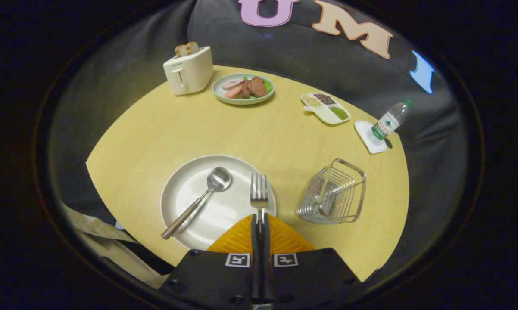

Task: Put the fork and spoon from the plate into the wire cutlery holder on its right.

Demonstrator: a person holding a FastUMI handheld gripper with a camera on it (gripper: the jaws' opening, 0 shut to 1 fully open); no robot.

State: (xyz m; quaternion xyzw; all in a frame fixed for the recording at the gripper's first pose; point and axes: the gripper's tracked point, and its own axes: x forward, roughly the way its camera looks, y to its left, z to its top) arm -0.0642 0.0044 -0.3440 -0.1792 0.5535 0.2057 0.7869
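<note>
A: Fork (pixel 259 193): steel, stiff, light, slick; lying on plate (pixel 185 172), handle running between the jaws.
B: Jaws of the gripper (pixel 259 224) are pinching its handle. Spoon (pixel 198 200) is waiting beside; holder (pixel 333 191) right.

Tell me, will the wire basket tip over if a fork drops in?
Maybe. The silver wire cutlery holder looks light and already leans on the table. The hand-held gripper, shut on the metal fork, should probably lower it gently.
</note>
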